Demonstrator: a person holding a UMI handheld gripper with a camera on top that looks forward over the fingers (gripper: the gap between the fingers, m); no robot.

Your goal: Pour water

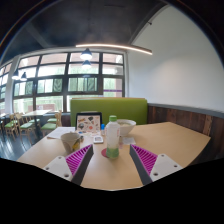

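The gripper (pixel 111 166) was released, its fingers spread wide above the table (pixel 165 140). A green bottle (pixel 112 143) stood upright at twelve o'clock, just ahead between the fingers, untouched. A cup (pixel 71 141) stood at ten o'clock, a white bowl (pixel 125 126) beyond the bottle.

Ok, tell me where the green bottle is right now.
In the gripper view, the green bottle stands upright on the wooden table, between the open fingers, nearer their tips, with the white bowl just beyond it.
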